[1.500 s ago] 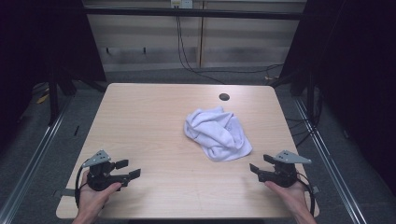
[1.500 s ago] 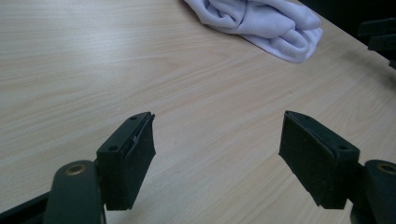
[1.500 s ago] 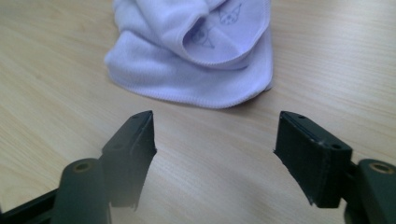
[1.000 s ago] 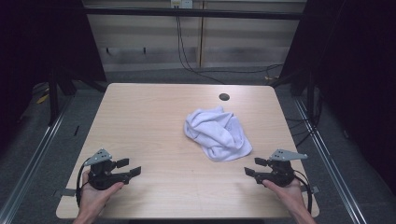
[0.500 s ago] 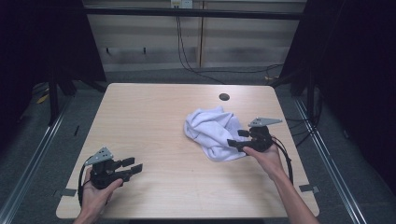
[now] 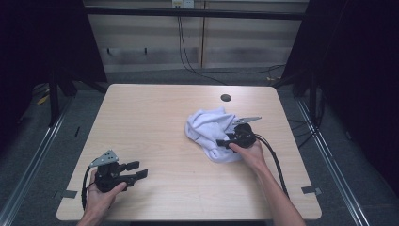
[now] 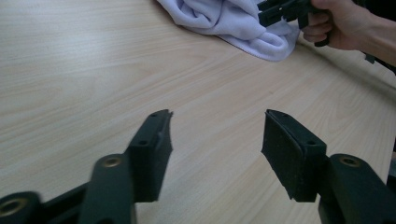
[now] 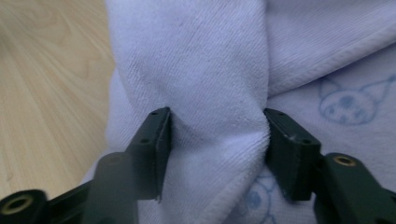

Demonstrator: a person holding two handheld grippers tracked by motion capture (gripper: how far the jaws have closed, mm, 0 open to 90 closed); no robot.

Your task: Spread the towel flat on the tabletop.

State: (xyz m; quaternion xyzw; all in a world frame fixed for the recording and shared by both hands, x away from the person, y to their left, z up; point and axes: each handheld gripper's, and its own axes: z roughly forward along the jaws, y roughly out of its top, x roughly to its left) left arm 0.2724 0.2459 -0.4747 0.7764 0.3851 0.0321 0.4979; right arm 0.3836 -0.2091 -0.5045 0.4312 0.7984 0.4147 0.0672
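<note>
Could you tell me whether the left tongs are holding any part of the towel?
No, the left tongs stand open over bare table, apart from the towel farther off.

The left claw (image 6: 137, 170) is held low at the near left of the desk (image 6: 155, 108), gripped from behind by the left hand (image 6: 99, 194); its jaws are pointed level toward the right and, having just been opening, are stood wide apart with nothing between them, as is seen in the left gripper view (image 7: 215, 140); the left forearm is brought in from the bottom edge. The right claw (image 6: 221, 142) is carried by the right hand (image 6: 250, 153), with the right forearm stretched forward from the lower right; its jaws have just been closing, and a fold of the white towel (image 8: 210, 84) is set between the pads, both of which are laid against the cloth.
</note>
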